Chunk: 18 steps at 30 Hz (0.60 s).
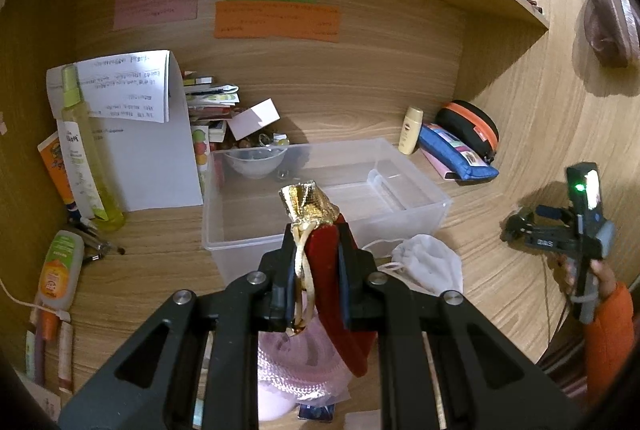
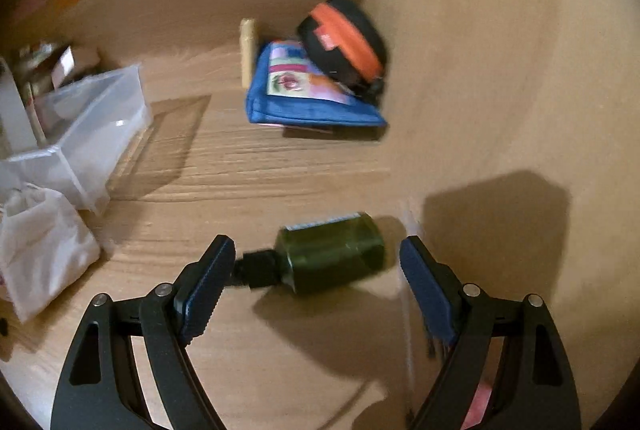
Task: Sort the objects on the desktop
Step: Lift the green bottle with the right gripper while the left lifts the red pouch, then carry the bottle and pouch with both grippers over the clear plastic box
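Setting: a wood-grain tabletop set into a wooden alcove, with pink, green and orange paper notes stuck on the back wall.
Left gripper: its jaws are closed tight on a red velvet drawstring pouch with a gold mesh top and gold cord.
Pouch position: held in the air, gold top pointing up, just in front of the near wall of a clear rectangular plastic bin.
Bin: stands mid-tabletop; a small clear bowl shows at its far left corner, though whether inside or behind the bin is unclear.
Right gripper: its jaws are spread wide, gripping nothing.
Bottle: a dark green translucent bottle with a black cap lies on its side on the tabletop between the right jaws, cap pointing toward the left jaw; neither pad presses on it.
White pouch: a white cloth drawstring bag rests on the tabletop against the bin's near right corner.
Back right corner: a blue fabric zip case lies flat, a black oval case with an orange band leaning on it, a small cream tube standing beside.
Left side: a tall yellow-green spray bottle stands before white papers, with small tubes and pens around it.
Person: an orange sleeve shows in the left view, its hand carrying the right gripper.
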Tool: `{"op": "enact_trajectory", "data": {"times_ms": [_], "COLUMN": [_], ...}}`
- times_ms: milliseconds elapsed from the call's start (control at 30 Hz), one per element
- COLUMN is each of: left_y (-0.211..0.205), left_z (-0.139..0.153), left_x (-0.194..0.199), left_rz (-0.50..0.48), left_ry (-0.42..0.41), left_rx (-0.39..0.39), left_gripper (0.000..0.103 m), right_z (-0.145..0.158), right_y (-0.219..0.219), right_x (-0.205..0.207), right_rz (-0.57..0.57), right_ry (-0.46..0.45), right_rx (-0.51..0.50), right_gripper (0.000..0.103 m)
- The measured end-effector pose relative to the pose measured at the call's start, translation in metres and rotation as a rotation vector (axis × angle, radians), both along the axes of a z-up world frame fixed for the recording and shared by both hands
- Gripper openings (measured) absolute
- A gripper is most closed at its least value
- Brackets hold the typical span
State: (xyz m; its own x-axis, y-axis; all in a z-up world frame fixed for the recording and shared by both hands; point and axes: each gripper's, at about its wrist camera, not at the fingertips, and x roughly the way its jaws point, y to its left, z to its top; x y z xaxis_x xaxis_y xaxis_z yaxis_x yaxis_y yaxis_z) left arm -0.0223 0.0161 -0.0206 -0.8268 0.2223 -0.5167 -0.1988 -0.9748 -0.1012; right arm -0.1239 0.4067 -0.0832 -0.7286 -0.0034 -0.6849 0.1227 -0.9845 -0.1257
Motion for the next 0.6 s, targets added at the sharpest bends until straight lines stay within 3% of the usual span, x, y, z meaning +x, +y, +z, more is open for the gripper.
{"op": "enact_trajectory", "data": {"times_ms": [100, 200, 400, 600], "left_y": [-0.002, -0.005, -0.012, -0.014], "left_z": [-0.002, -0.002, 0.006, 0.017], "left_x": [-0.001, -0.004, -0.011, -0.022], "left_rz": [0.004, 0.007, 0.003, -0.009], "left_ry": [-0.005, -0.010, -0.007, 0.010], "left_rx": [0.001, 0.001, 0.021, 0.014], "left_gripper": [0.015, 0.015, 0.015, 0.015], "right_z": [-0.008, -0.015, -0.005, 0.035], "right_y": [-0.006, 0.000, 0.004, -0.019], "right_x": [-0.016, -0.024, -0.011, 0.009], "right_rz": [0.012, 0.023, 0.035, 0.129], "right_ry": [-0.042, -0.104, -0.065, 0.022], "right_rx": [0.016, -0.057, -0.119, -0.160], "right_gripper": [0.080, 0.077, 0.077, 0.077]}}
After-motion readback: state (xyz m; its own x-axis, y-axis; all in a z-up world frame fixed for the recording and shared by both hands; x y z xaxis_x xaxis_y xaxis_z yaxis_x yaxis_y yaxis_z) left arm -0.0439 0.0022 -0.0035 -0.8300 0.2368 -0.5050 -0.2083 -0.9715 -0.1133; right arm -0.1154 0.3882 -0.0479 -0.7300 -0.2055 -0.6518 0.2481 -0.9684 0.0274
